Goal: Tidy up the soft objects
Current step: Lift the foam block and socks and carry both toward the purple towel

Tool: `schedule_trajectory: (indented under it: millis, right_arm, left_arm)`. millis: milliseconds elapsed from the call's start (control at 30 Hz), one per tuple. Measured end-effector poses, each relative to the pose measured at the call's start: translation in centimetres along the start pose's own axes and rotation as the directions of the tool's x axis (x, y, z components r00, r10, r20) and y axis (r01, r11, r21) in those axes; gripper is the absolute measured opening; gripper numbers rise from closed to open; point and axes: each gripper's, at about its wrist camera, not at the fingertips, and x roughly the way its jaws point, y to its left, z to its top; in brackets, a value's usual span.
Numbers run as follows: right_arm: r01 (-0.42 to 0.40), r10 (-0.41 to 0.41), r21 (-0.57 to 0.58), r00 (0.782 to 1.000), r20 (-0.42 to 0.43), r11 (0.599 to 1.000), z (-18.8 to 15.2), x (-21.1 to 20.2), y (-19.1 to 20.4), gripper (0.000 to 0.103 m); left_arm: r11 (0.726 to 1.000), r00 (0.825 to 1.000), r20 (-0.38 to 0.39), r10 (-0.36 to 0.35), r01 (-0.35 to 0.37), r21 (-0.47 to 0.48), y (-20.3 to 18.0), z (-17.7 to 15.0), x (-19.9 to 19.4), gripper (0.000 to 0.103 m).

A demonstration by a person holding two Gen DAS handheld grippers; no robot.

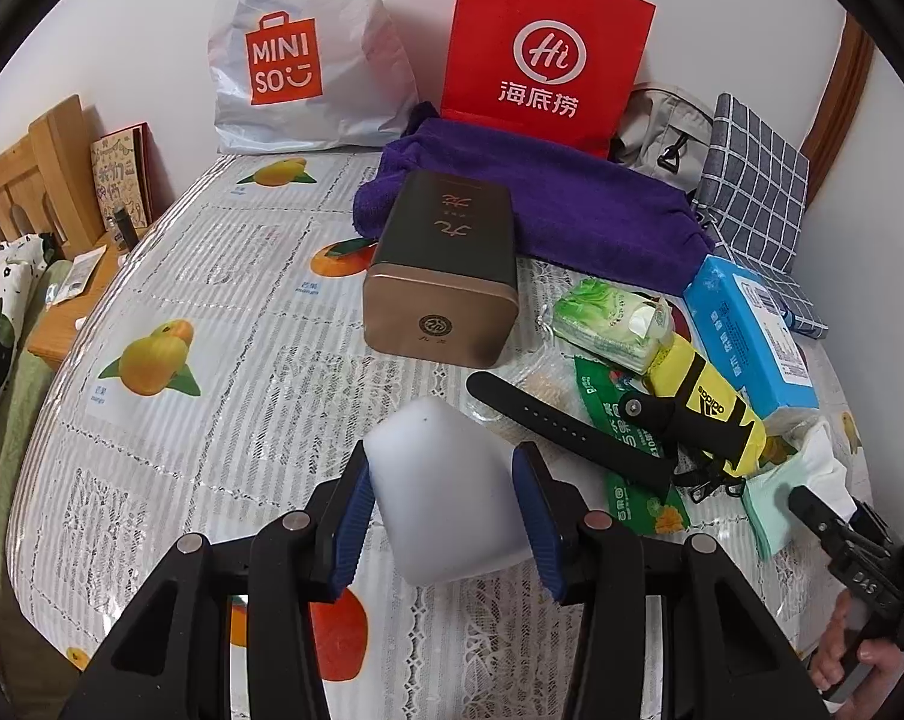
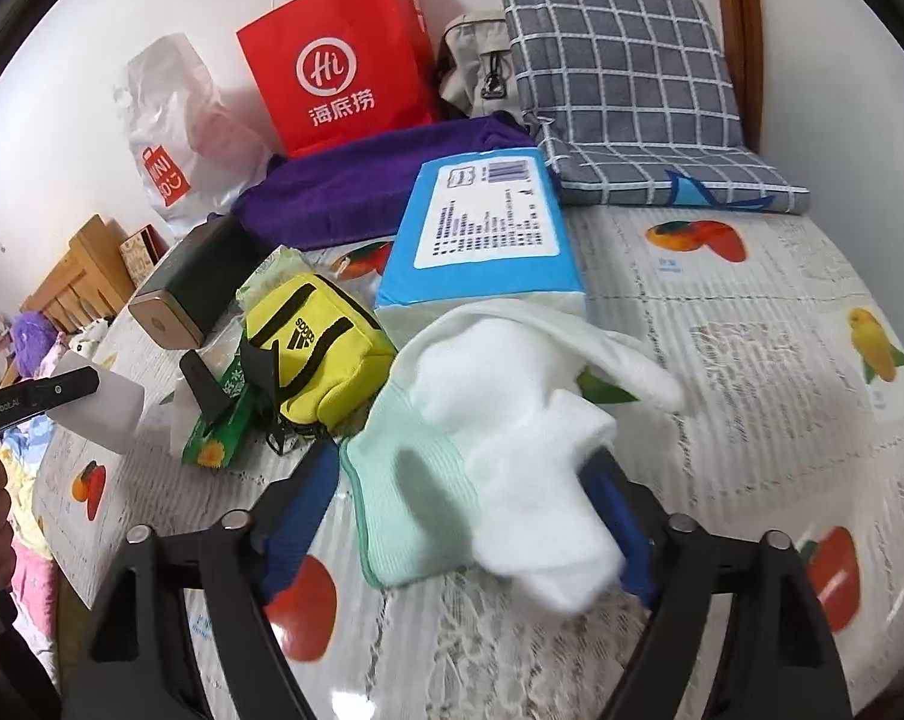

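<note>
My left gripper (image 1: 446,480) is shut on a white foam block (image 1: 452,486), held just above the table; the block also shows at the left of the right wrist view (image 2: 101,411). My right gripper (image 2: 463,504) stands around a white and mint-green sock (image 2: 481,432) lying on the table; the jaws look wide apart and the sock covers the right fingertip. The sock shows at the right of the left wrist view (image 1: 793,486). A yellow Adidas pouch (image 2: 317,348) lies left of the sock. A purple towel (image 1: 547,204) lies at the back.
A bronze tin box (image 1: 446,276), a green tissue pack (image 1: 616,318), a blue tissue pack (image 2: 481,228), a black strap (image 1: 571,426) and a green packet (image 2: 224,420) crowd the fruit-print tablecloth (image 1: 212,420). A red paper bag (image 1: 547,48), Miniso bag (image 1: 296,54) and checked cushion (image 2: 625,78) stand behind.
</note>
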Motion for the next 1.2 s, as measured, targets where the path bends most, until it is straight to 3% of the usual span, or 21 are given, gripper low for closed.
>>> schedule_trajectory:
  millis: [67,100,133,167,200,367,667,900,1200]
  right_arm:
    - [0.017,-0.017,-0.023,0.999,-0.035,1.000,-0.1,1.4,0.1,0.082]
    - [0.030,-0.032,-0.044,0.998,-0.044,0.999,-0.4,1.9,0.3,0.073]
    - [0.042,-0.045,-0.069,0.998,-0.043,0.997,-0.6,2.1,0.4,0.052]
    - [0.056,-0.059,-0.086,0.998,-0.035,0.995,-0.8,2.1,0.6,0.042]
    - [0.066,-0.069,-0.106,0.997,-0.026,0.992,-0.9,1.8,0.6,0.024]
    - [0.008,-0.008,-0.062,1.000,-0.012,0.998,-0.4,-0.6,-0.4,0.024]
    - [0.000,0.004,-0.061,0.998,0.066,0.998,3.2,-5.1,0.0,0.025]
    - [0.050,-0.042,-0.097,0.995,0.088,0.994,7.5,-4.9,1.6,0.025]
    - [0.055,-0.037,-0.132,0.990,0.135,0.990,13.5,-3.4,3.9,0.025]
  left_arm:
    - [1.000,1.000,-0.004,0.004,-0.004,0.006,-0.3,0.1,0.1,0.044]
    - [1.000,1.000,-0.005,0.005,-0.005,0.008,-0.5,0.1,0.2,0.044]
    - [1.000,1.000,-0.007,0.007,-0.007,0.011,-0.6,0.1,0.1,0.044]
    - [1.000,1.000,-0.006,0.010,-0.010,0.013,-0.7,0.1,0.1,0.044]
    - [1.000,1.000,-0.006,0.012,-0.012,0.013,-0.7,0.2,0.1,0.044]
    - [1.000,1.000,0.004,0.010,-0.010,0.007,-0.8,0.9,-0.3,0.044]
    - [0.999,0.998,0.056,-0.020,0.018,0.034,-1.8,3.4,-2.1,0.044]
    - [0.998,0.995,0.100,-0.010,0.003,0.067,-2.4,6.6,-3.0,0.044]
    - [0.995,0.989,0.147,0.025,-0.039,0.097,-3.0,11.9,-2.7,0.044]
